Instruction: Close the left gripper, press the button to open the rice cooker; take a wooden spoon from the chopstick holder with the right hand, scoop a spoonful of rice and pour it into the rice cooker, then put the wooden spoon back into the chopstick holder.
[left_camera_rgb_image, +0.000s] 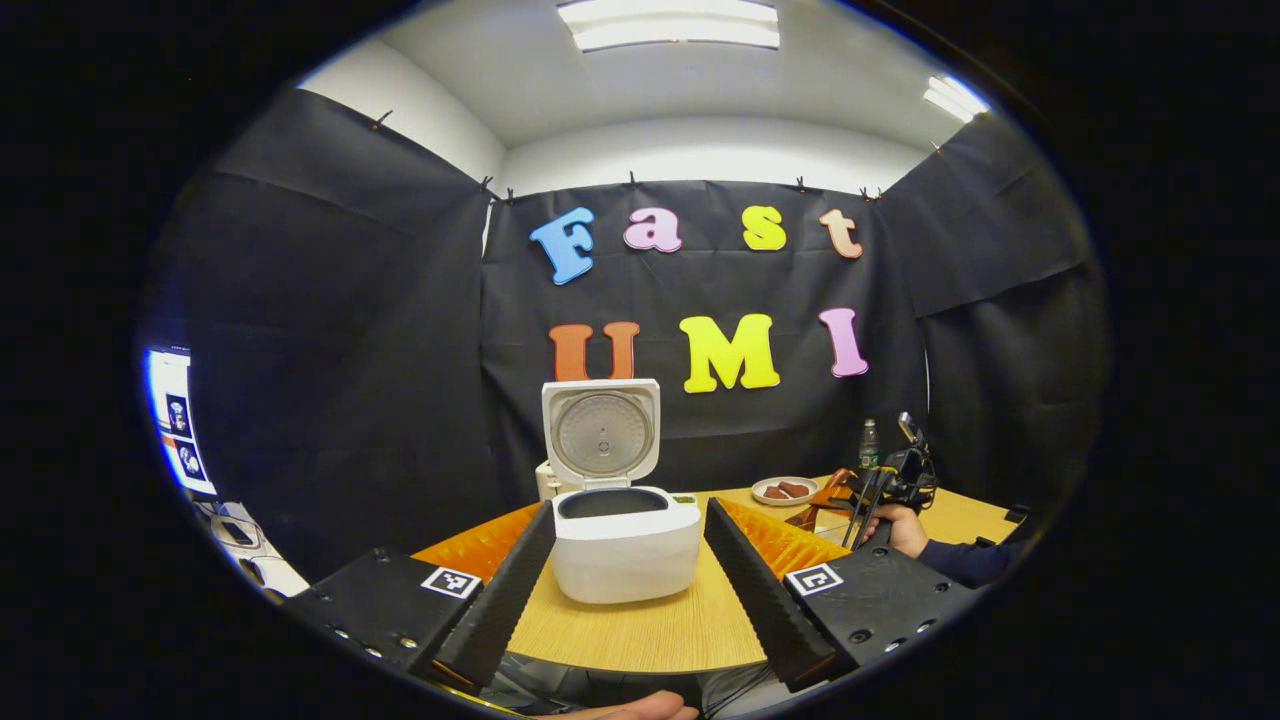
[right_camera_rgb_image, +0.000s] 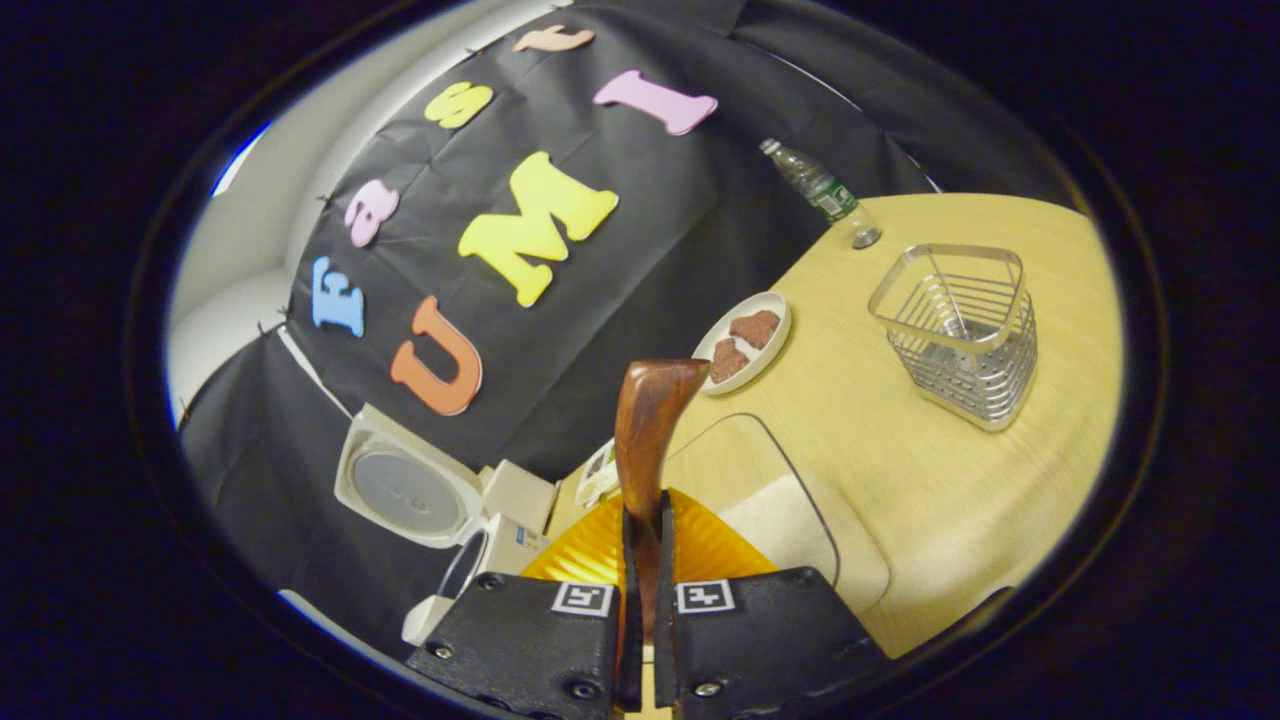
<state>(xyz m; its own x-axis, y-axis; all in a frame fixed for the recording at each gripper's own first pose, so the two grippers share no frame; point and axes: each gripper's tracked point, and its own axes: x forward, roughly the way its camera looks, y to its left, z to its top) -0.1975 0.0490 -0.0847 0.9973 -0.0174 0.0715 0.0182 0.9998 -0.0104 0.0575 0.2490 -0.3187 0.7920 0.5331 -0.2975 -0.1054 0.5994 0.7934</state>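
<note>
On table, rice cooker (left_camera_rgb_image: 625, 545) lid up, chopstick holder (right_camera_rgb_image: 958, 334) apparently empty

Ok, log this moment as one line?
rice cooker: lid open | left gripper: open, facing cooker | right gripper: shut on wooden spoon | chopstick holder: empty

The wooden spoon (right_camera_rgb_image: 648, 420) shows dark, polished, glossy wood. The chopstick holder (right_camera_rgb_image: 958, 335) is shiny metal wire. The rice cooker (left_camera_rgb_image: 622, 540) has smooth matt white plastic, its lid lined with dull metal. The bench (right_camera_rgb_image: 900, 430) is pale matt wood grain.
</note>
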